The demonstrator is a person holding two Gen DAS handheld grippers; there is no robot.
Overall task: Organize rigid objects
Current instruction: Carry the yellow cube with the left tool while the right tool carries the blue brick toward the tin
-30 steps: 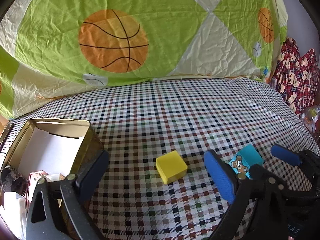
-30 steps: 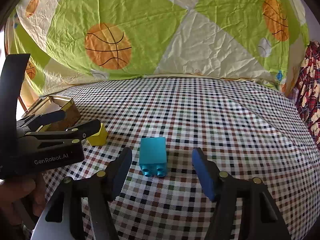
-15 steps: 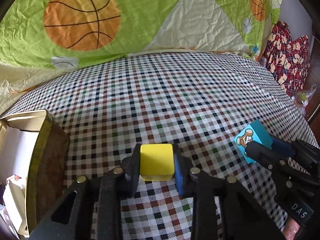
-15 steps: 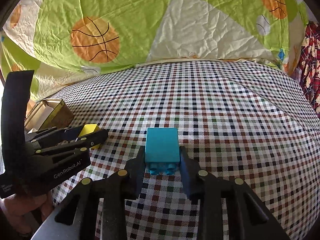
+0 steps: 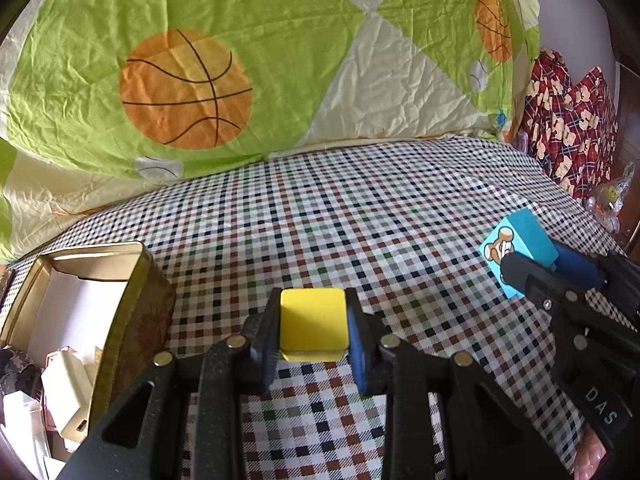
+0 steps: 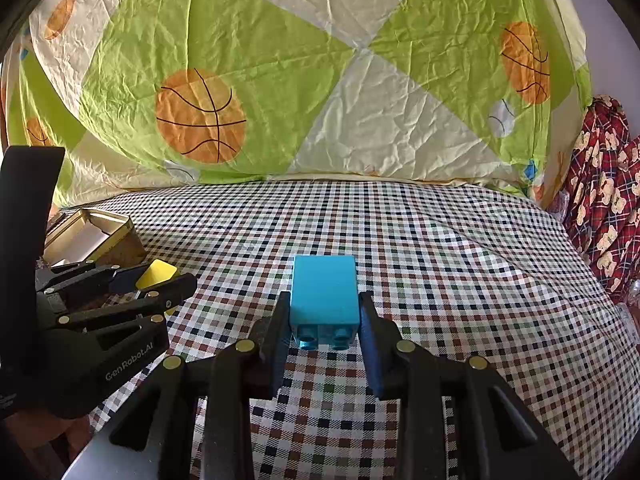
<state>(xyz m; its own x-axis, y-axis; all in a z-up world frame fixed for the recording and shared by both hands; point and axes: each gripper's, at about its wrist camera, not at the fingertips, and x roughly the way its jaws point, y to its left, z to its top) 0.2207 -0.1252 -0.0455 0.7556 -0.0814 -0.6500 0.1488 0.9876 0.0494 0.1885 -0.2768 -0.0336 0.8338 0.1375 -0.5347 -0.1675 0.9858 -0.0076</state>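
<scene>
Left gripper (image 5: 312, 330) jaws clamped on yellow block (image 5: 313, 330); right gripper (image 6: 325, 312) jaws clamped on blue block (image 6: 324, 294); open tin (image 5: 120, 304) at nine o'clock, nearer the left hand.

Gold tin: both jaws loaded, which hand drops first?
Left, probably. The left gripper holds the yellow block right beside the open gold tin; the right gripper with the blue block is farther off.
</scene>
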